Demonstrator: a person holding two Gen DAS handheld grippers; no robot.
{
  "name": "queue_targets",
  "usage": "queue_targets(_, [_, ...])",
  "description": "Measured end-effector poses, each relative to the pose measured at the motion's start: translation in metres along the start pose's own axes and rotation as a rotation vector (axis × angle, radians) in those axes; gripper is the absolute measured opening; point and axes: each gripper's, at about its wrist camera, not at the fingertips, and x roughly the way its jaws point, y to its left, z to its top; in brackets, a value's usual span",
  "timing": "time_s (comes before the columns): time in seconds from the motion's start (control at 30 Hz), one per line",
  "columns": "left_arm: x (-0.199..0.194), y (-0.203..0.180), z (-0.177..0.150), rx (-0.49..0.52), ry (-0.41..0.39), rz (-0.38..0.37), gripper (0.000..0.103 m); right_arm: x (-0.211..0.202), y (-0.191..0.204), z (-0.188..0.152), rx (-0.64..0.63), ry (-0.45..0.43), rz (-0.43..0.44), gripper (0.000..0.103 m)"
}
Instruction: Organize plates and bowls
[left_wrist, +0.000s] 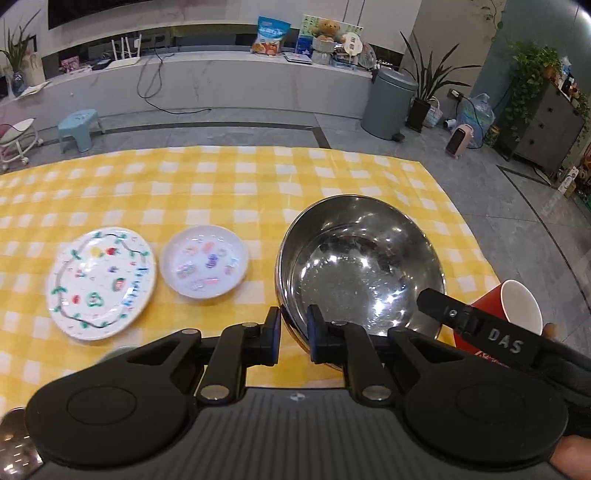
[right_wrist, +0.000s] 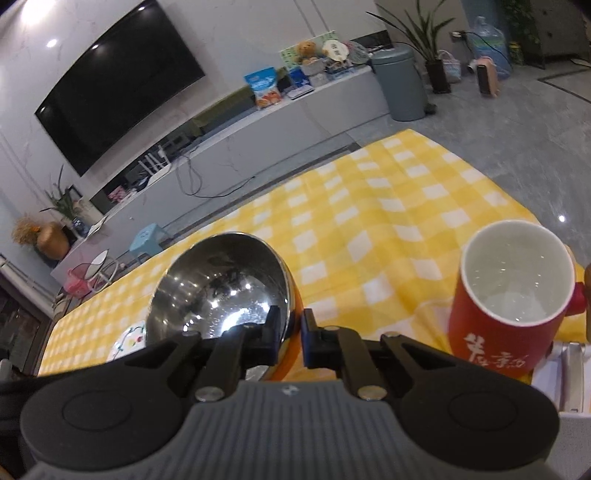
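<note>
A shiny steel bowl (left_wrist: 358, 266) sits right of centre on the yellow checked tablecloth (left_wrist: 221, 184). My left gripper (left_wrist: 293, 326) is shut on its near-left rim, which passes between the blue pads. A finger of the right gripper (left_wrist: 439, 308) reaches over the bowl's right rim. In the right wrist view my right gripper (right_wrist: 290, 330) is shut on the rim of the same bowl (right_wrist: 221, 288), which looks tilted. A large patterned plate (left_wrist: 101, 282) and a smaller white plate (left_wrist: 205, 266) lie flat to the bowl's left.
A red mug (right_wrist: 509, 295) with a white inside stands close to the bowl's right, near the table's right edge. A white object (right_wrist: 570, 373) lies beside it at the frame's edge. Something metallic (left_wrist: 14, 446) shows at the lower left. Beyond the table is grey floor.
</note>
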Motion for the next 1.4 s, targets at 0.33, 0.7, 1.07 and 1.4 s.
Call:
queue_targets(0.33, [-0.058, 0.041, -0.016, -0.043, -0.078, 0.072, 0.016, -0.02, 0.059, -0.018, -0.145, 0.004, 0.123, 0.007])
queue_targets(0.7, [-0.127, 0.088, -0.044, -0.08, -0.164, 0.081, 0.016, -0.056, 0.12, -0.046, -0.302, -0.017, 0.215, 0.006])
queue_targets(1.07, [-0.169, 0.162, -0.083, -0.263, -0.189, 0.1, 0.014, -0.07, 0.181, -0.095, -0.422, 0.043, 0.339, 0.007])
queue_targets(1.4, [-0.161, 0.207, -0.115, -0.298, -0.095, 0.107, 0.014, -0.058, 0.212, -0.131, -0.54, 0.162, 0.364, 0.009])
